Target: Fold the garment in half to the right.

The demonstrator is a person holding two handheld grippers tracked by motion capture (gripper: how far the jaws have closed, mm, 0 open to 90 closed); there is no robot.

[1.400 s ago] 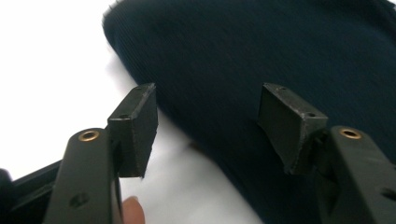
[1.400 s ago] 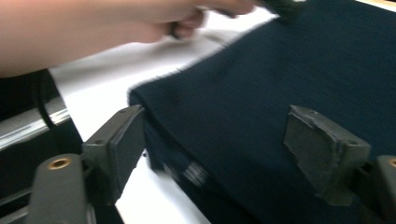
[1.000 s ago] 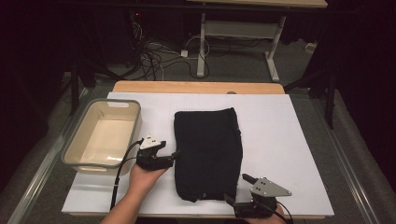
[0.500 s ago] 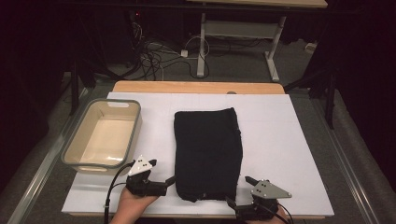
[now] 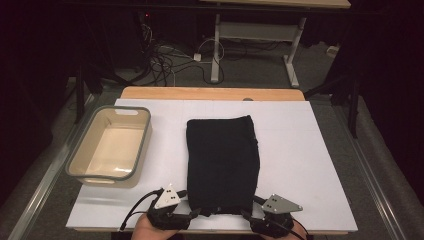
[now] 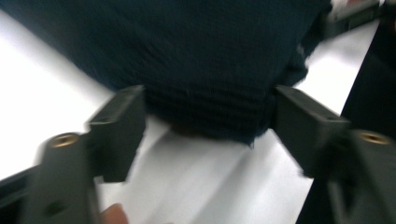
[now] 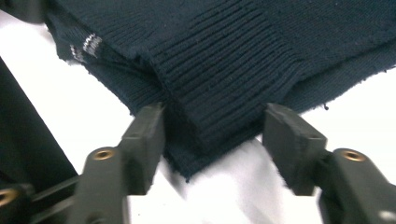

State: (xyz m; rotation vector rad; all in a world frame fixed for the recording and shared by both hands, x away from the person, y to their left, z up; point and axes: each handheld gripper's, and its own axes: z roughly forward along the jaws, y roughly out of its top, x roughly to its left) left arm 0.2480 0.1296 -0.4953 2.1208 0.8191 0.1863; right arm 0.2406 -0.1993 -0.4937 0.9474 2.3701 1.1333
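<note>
A dark knitted garment (image 5: 222,160) lies folded flat in the middle of the white tabletop (image 5: 310,150). My left gripper (image 5: 194,213) is at its near left corner, my right gripper (image 5: 247,216) at its near right corner. In the left gripper view the jaws of the left gripper (image 6: 210,112) stand open, with the garment's (image 6: 187,46) near edge between them. In the right gripper view the right gripper (image 7: 214,122) is open too, straddling the ribbed hem of the garment (image 7: 233,46). Neither has closed on the cloth.
A beige bin with a grey rim (image 5: 80,162) stands empty at the left of the tabletop. The table's near edge runs just under both hands. Beyond the far edge are table legs and cables on the floor (image 5: 175,55).
My left gripper has come back from the garment's left side to its near left corner. The right gripper has edged in to the near right corner. The garment has not moved.
</note>
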